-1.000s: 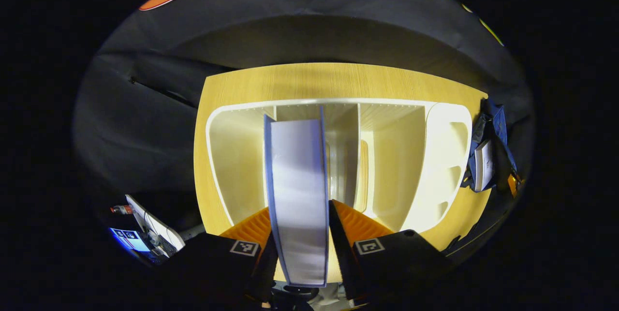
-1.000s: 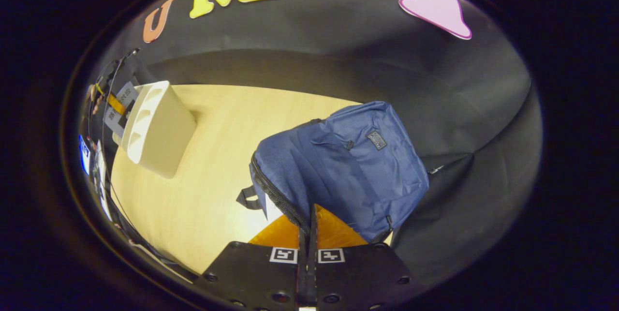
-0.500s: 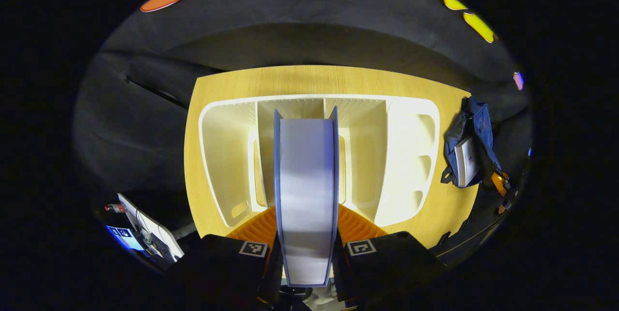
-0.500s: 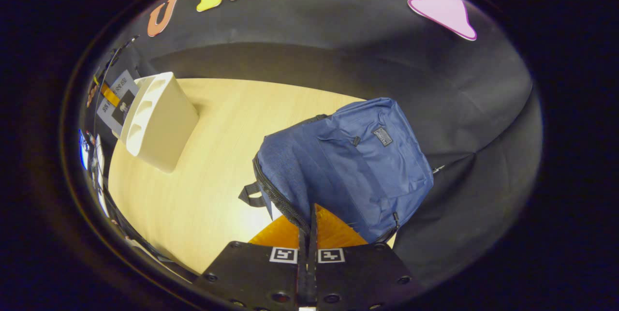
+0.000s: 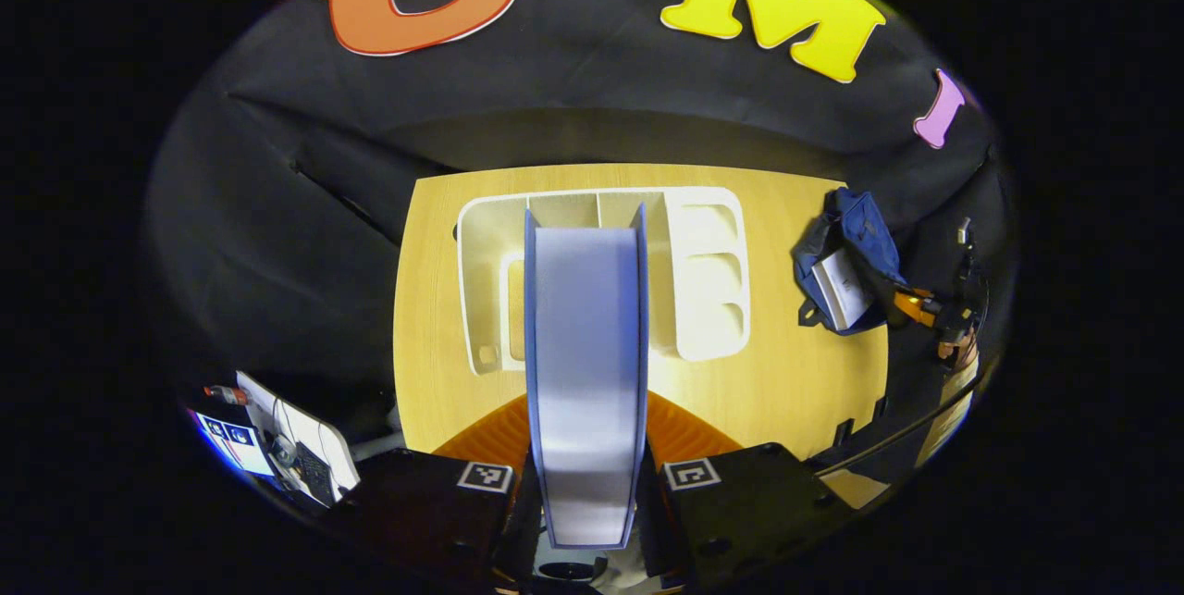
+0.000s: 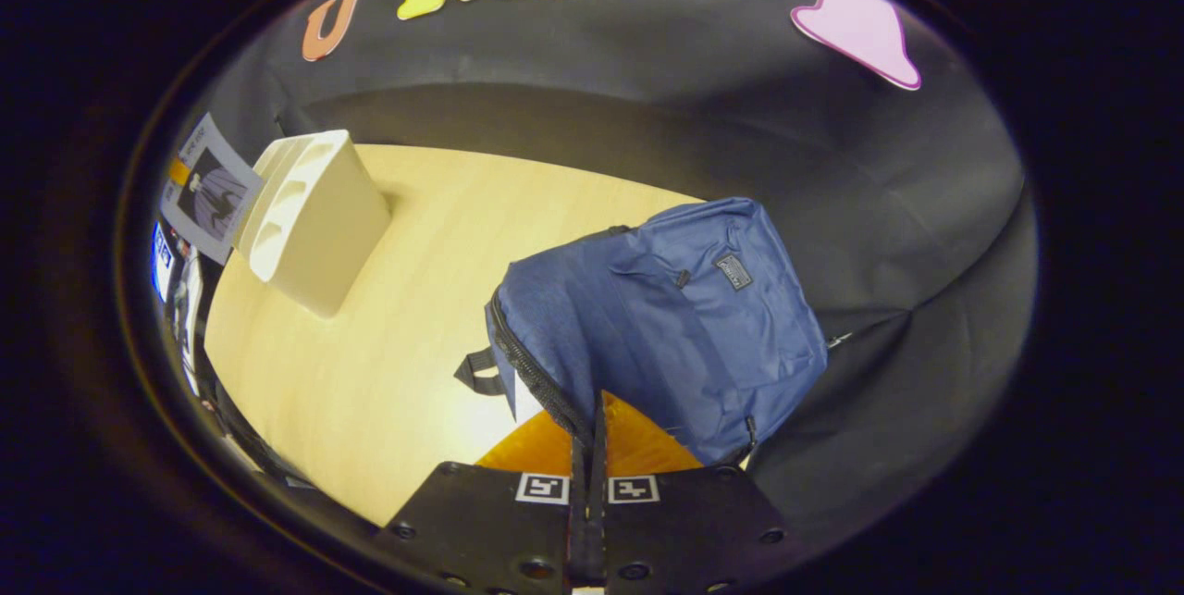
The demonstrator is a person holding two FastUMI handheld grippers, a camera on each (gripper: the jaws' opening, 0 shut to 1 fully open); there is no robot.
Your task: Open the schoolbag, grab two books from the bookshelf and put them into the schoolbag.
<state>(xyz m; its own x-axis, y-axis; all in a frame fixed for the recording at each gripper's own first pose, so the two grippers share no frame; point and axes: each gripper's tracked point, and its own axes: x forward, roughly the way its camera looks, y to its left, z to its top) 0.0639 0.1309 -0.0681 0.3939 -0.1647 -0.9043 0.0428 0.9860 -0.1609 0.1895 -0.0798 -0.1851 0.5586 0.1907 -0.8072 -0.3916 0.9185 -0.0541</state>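
Note:
My left gripper (image 5: 586, 433) is shut on a book (image 5: 585, 345) with blue covers, seen edge on with its white pages facing me. It hangs well above the cream bookshelf (image 5: 708, 280) on the wooden table (image 5: 786, 391). At the table's right stands the blue schoolbag (image 5: 860, 229), open, with a white book (image 5: 837, 285) inside. In the right gripper view my right gripper (image 6: 592, 424) is shut on the zipper edge of the schoolbag (image 6: 666, 317), holding its mouth open. The bookshelf (image 6: 314, 216) stands far left, and the held book (image 6: 208, 188) shows beside it.
The table (image 6: 416, 317) is bare between shelf and bag. Black cloth walls close in behind and to the right. Off the table's near left corner sits a stand with a screen and cables (image 5: 277, 438).
The left gripper has lifted the book up and back out of the shelf, which now looks smaller and farther. The right gripper keeps its hold on the bag, barely shifted.

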